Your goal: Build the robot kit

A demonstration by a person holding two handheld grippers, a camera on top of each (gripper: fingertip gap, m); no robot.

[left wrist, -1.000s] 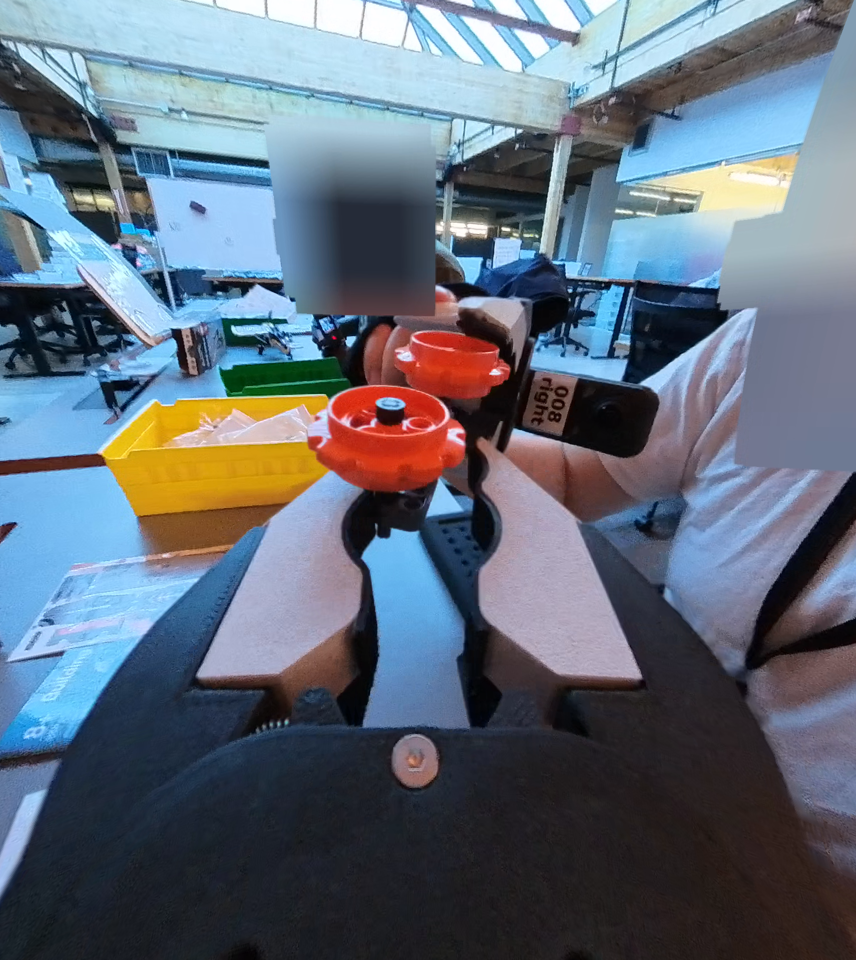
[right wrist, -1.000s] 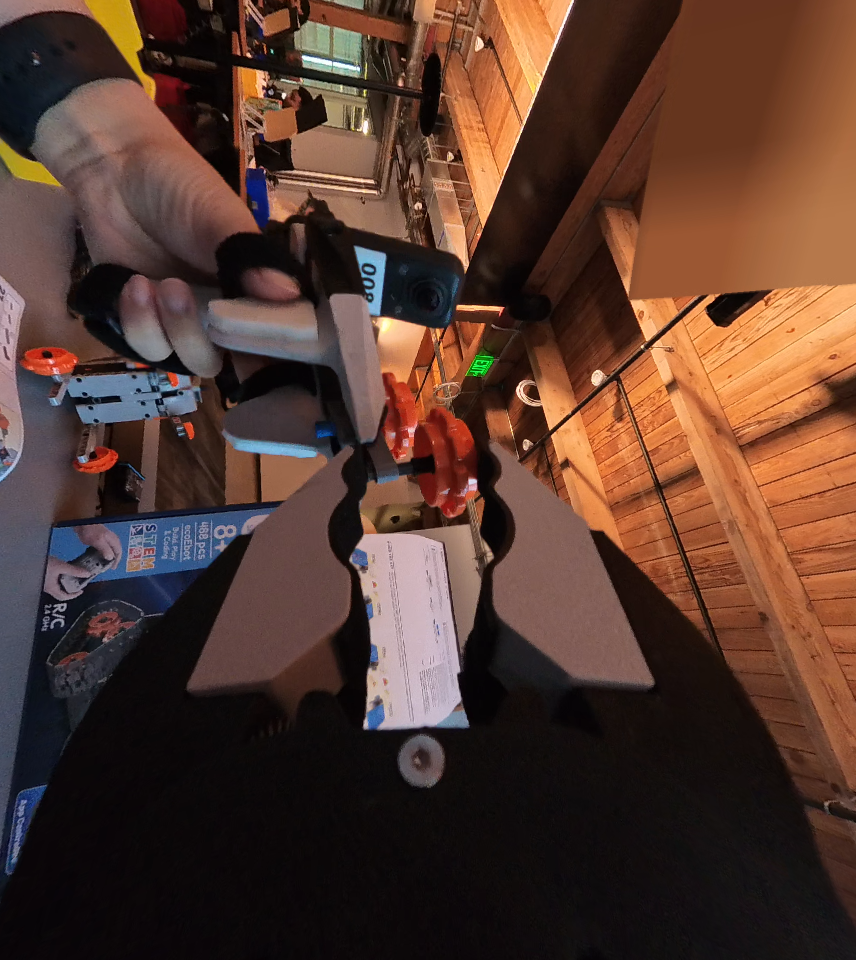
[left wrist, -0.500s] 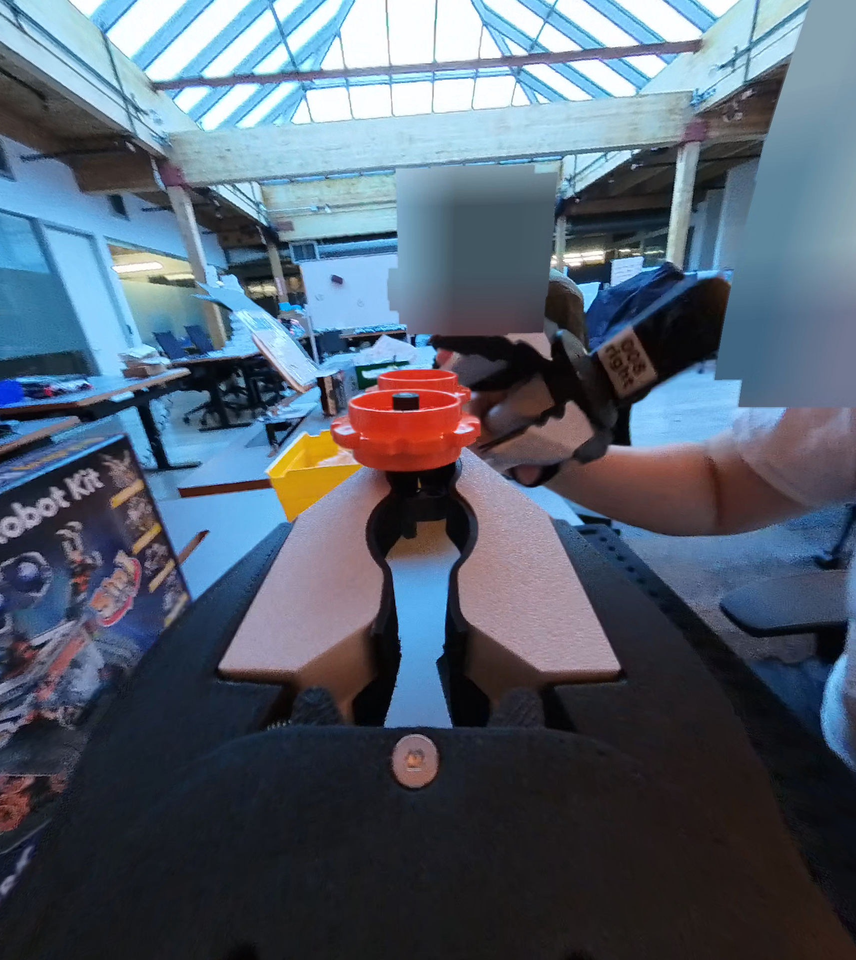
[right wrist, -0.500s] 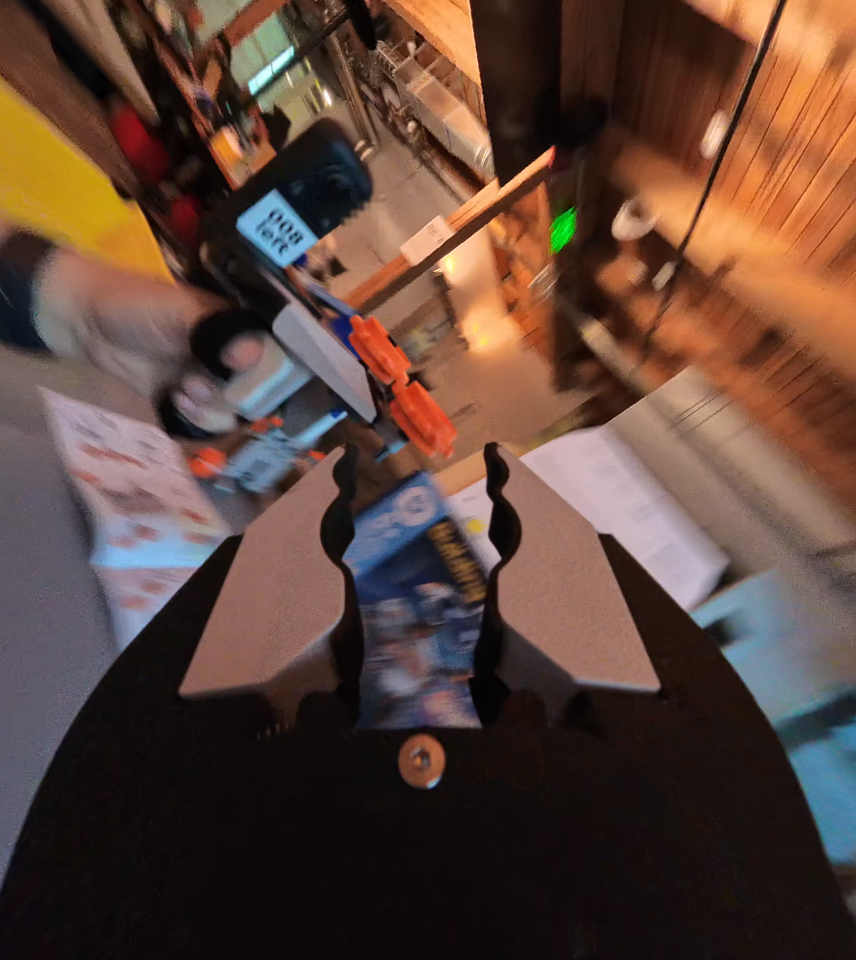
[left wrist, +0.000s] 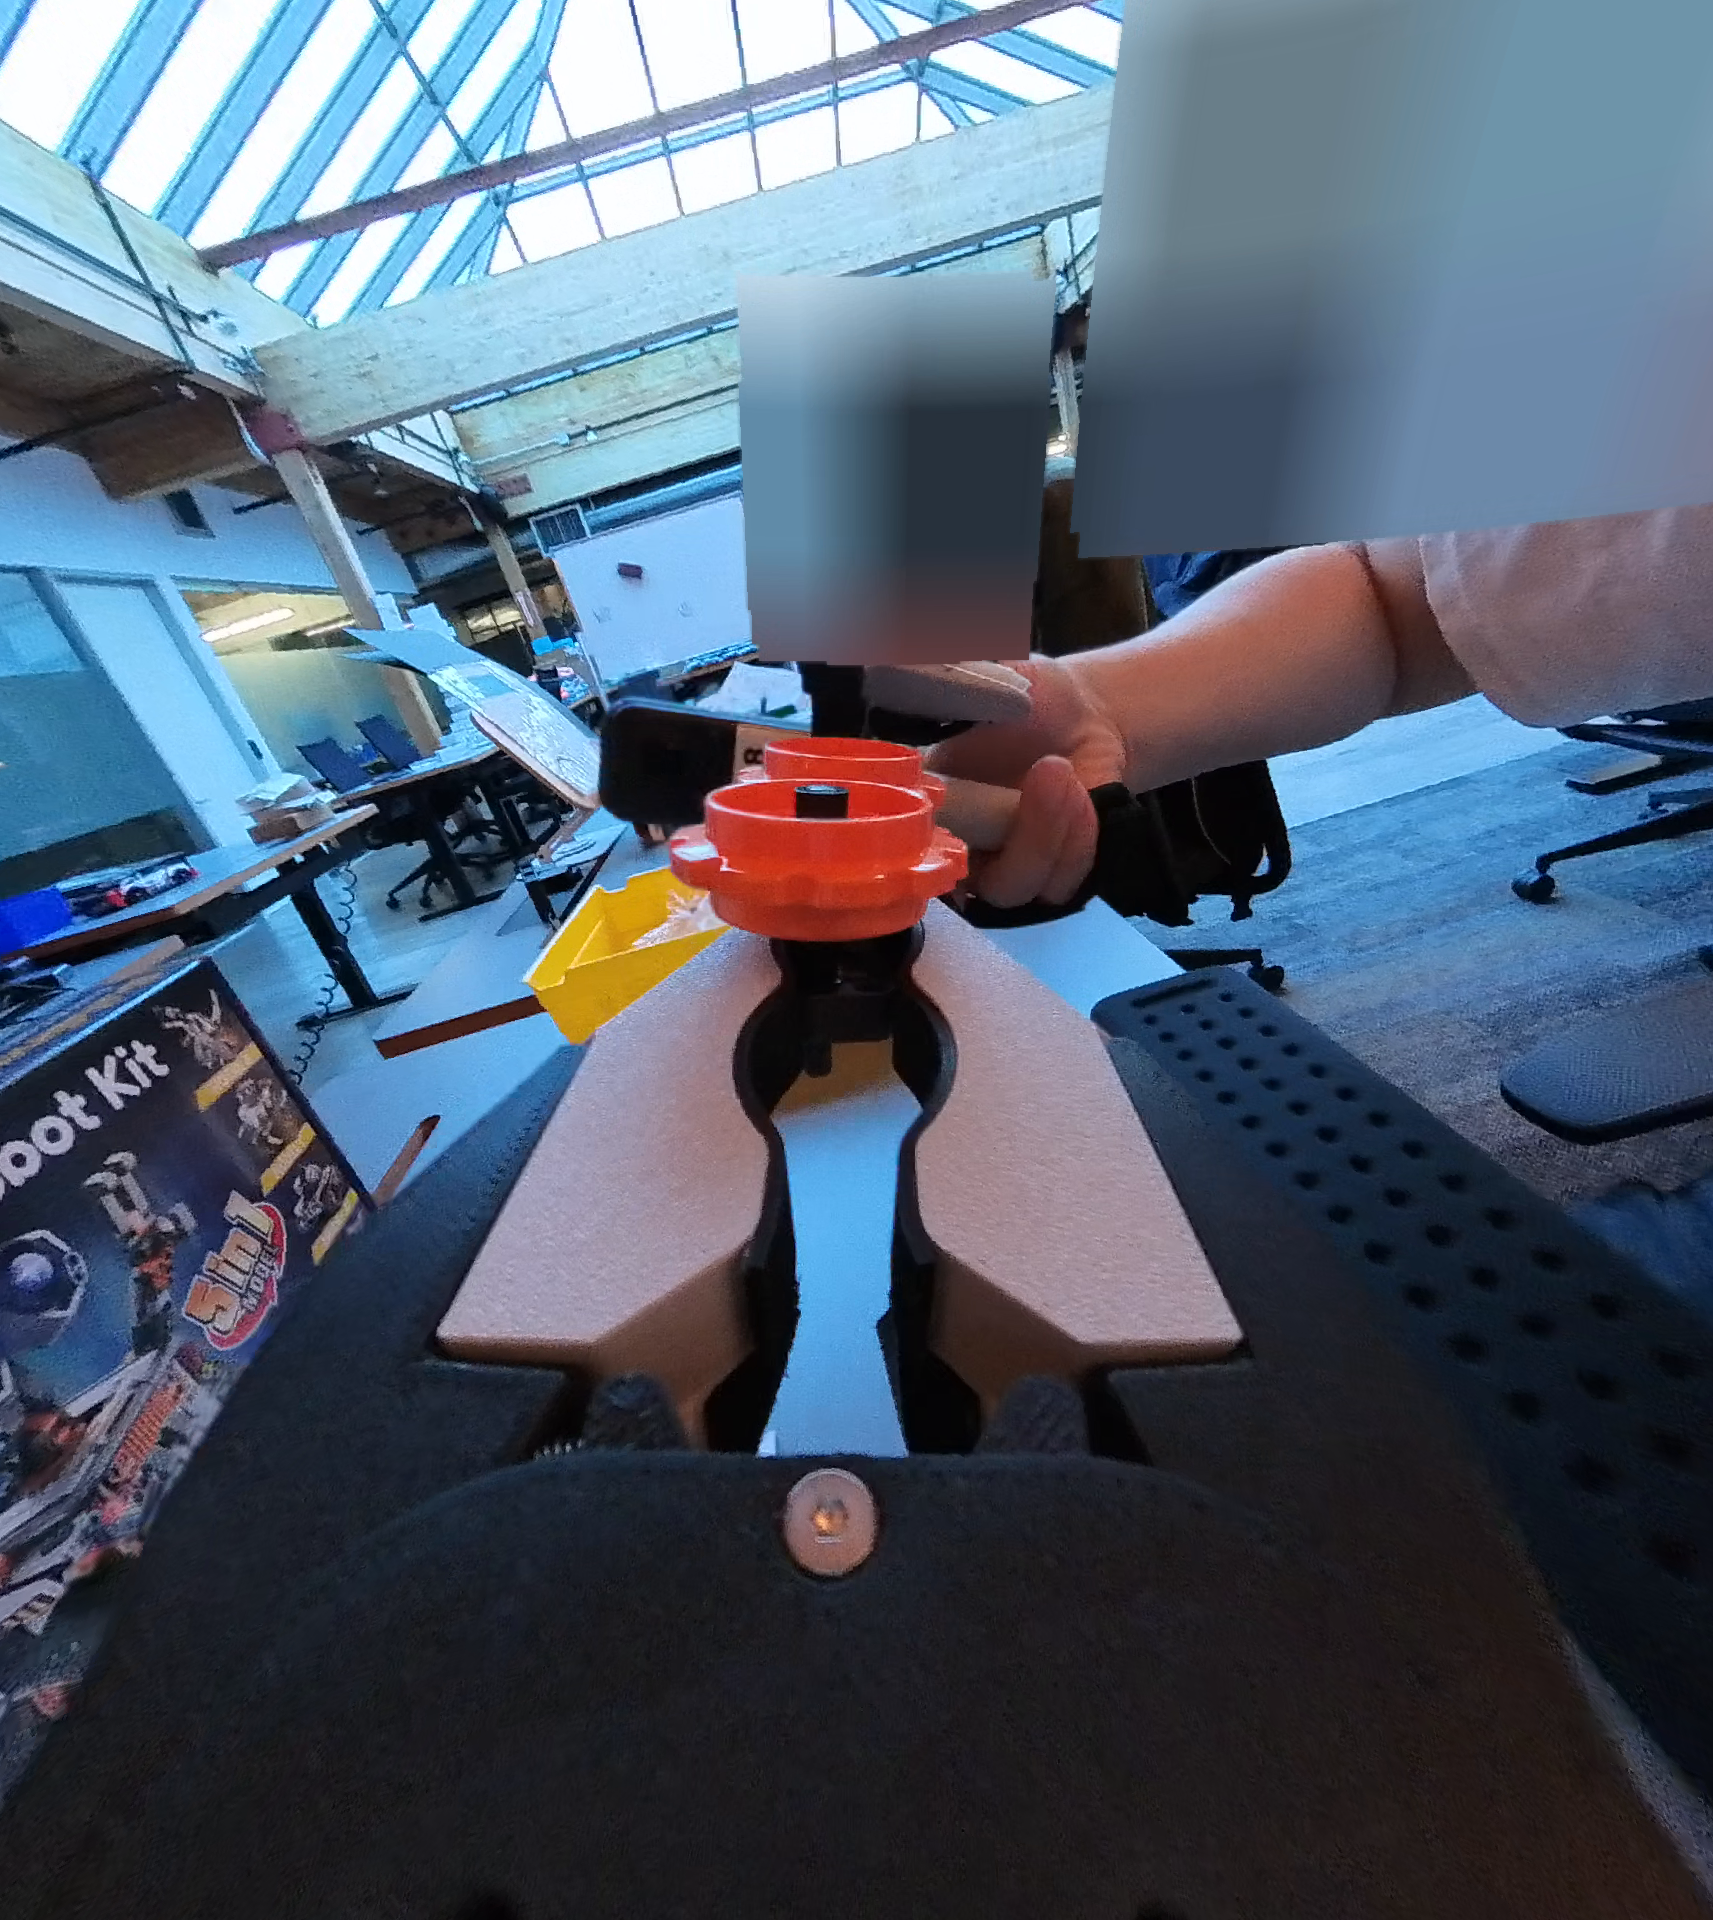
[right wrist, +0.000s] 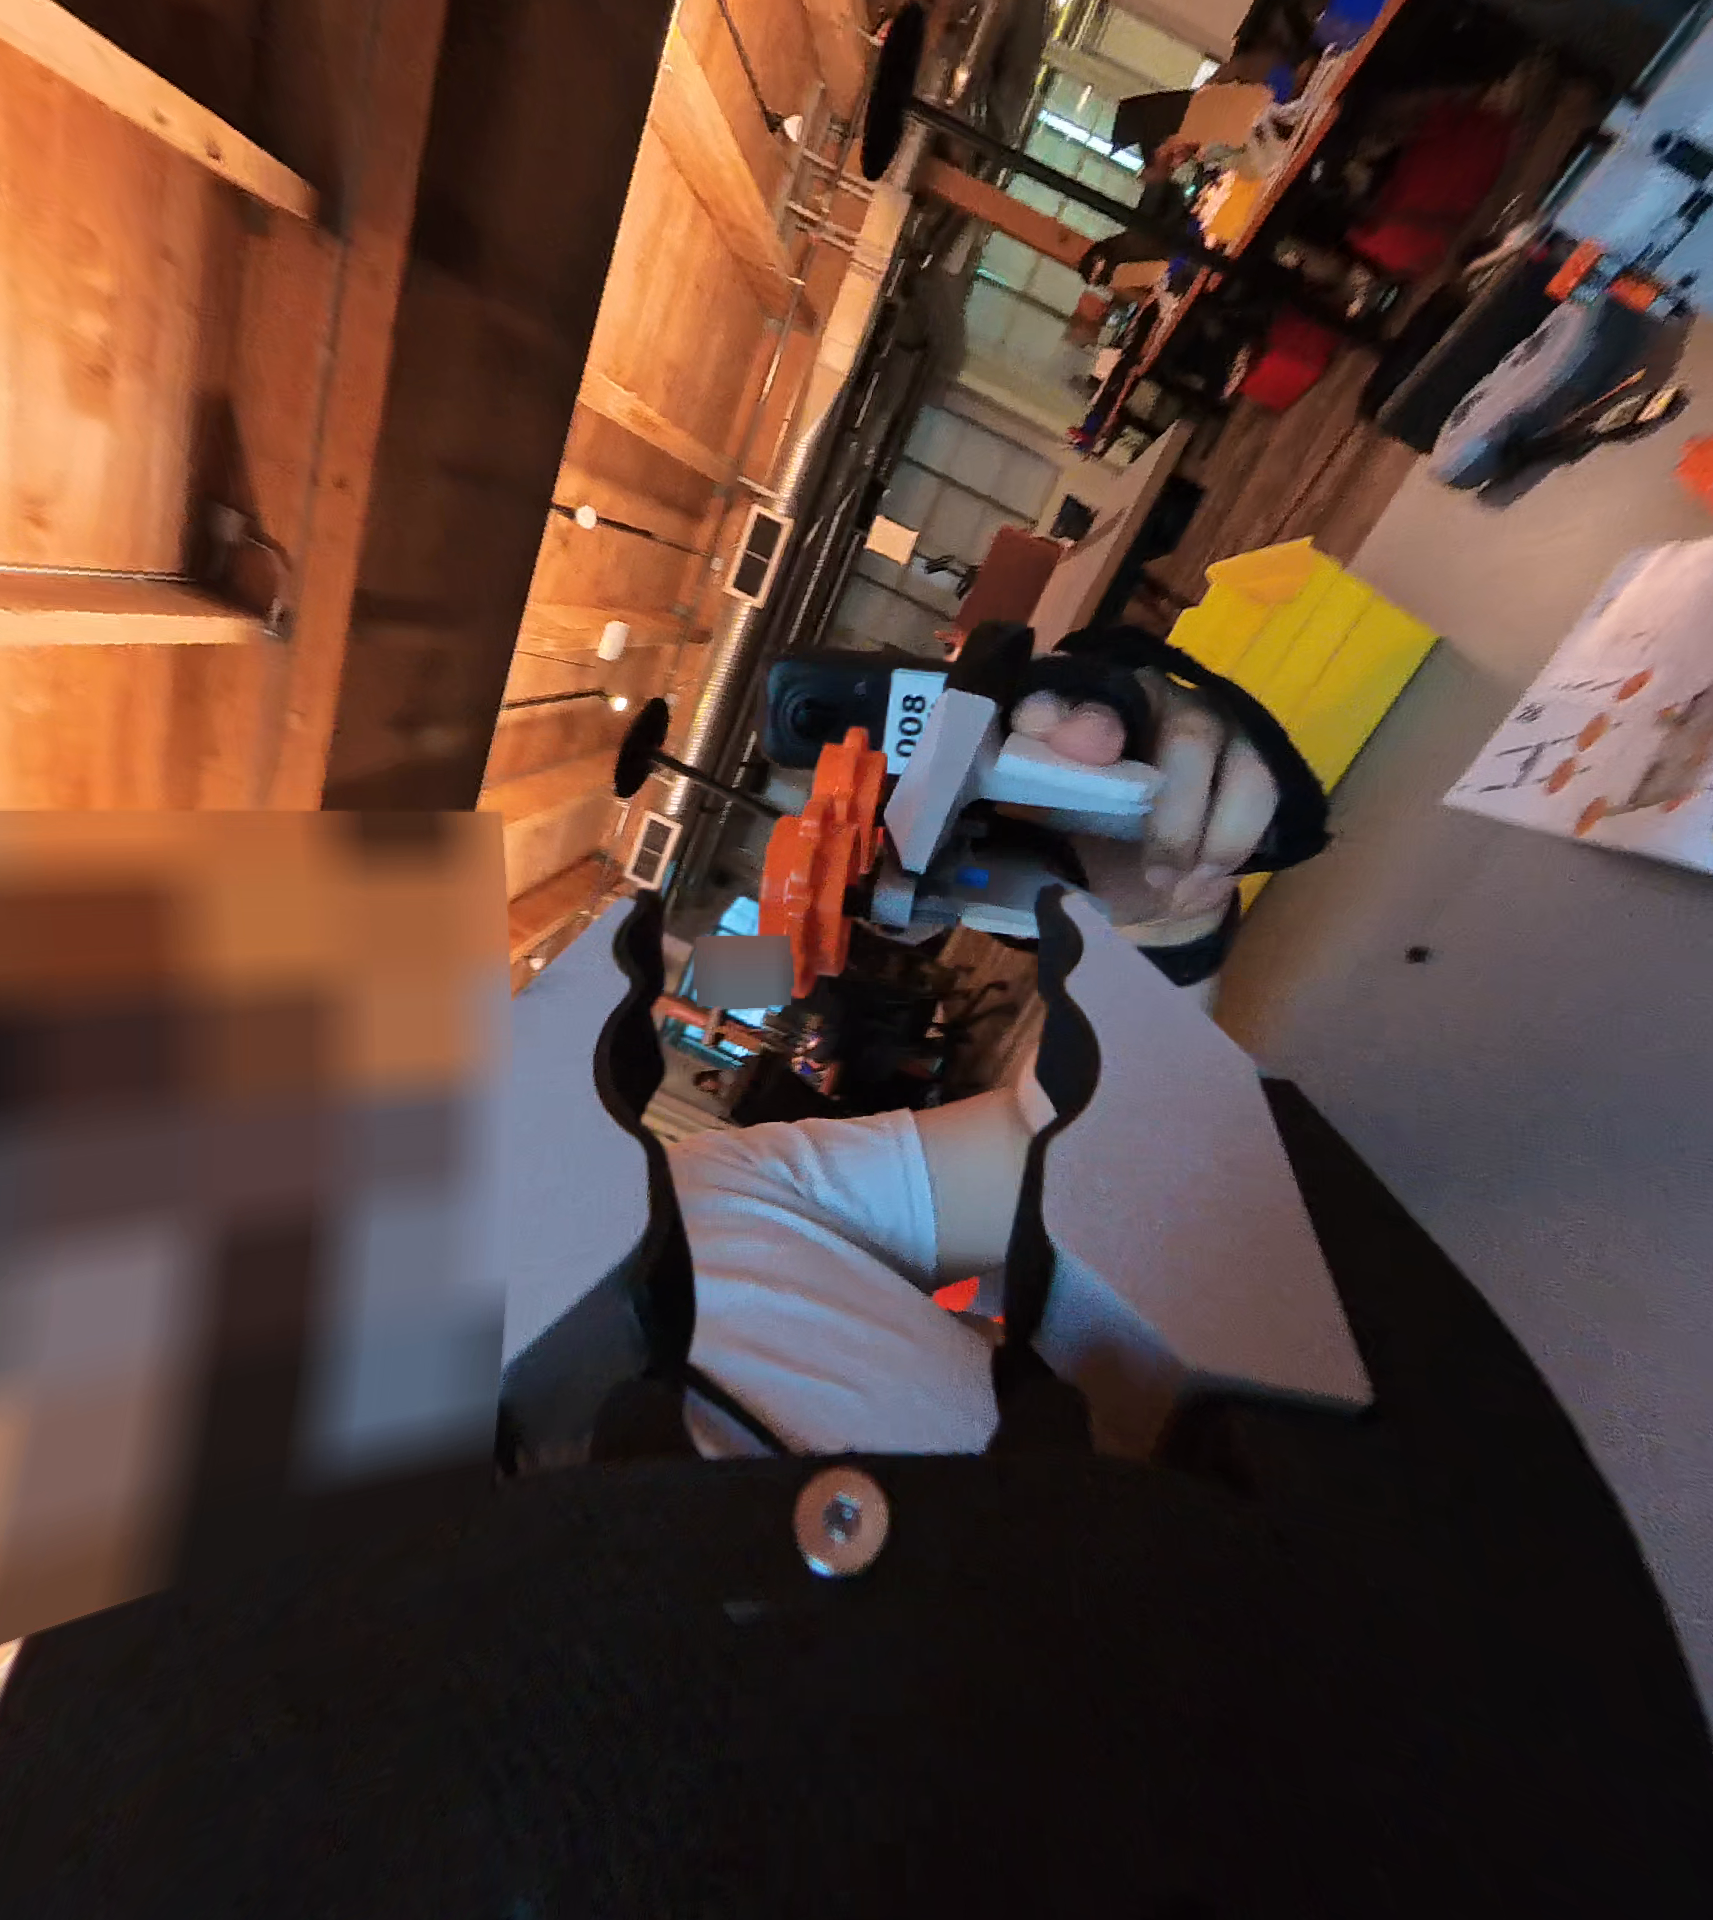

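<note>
My left gripper [left wrist: 844, 971] is shut on a small dark axle piece that carries two orange toothed wheels [left wrist: 819, 860], held up in the air with the wheels above the fingertips. My right gripper [right wrist: 847, 935] is open and empty. It points at the left gripper [right wrist: 945, 800] and the orange wheels [right wrist: 816, 873], which sit just beyond its fingertips without touching them. In the left wrist view a hand [left wrist: 1028, 805] holds the right gripper's black body [left wrist: 665, 774] right behind the wheels.
A yellow bin [left wrist: 613, 945] stands on the grey table [right wrist: 1506, 1039], with an open instruction sheet [right wrist: 1662, 727] beside it. A robot kit box [left wrist: 104, 1299] stands at the left. A black perforated chair part [left wrist: 1403, 1195] is at the right.
My right gripper has drawn back from the orange wheels and swung round, so its view is now turned the other way. My left gripper tilted up and kept its hold on the wheel piece.
</note>
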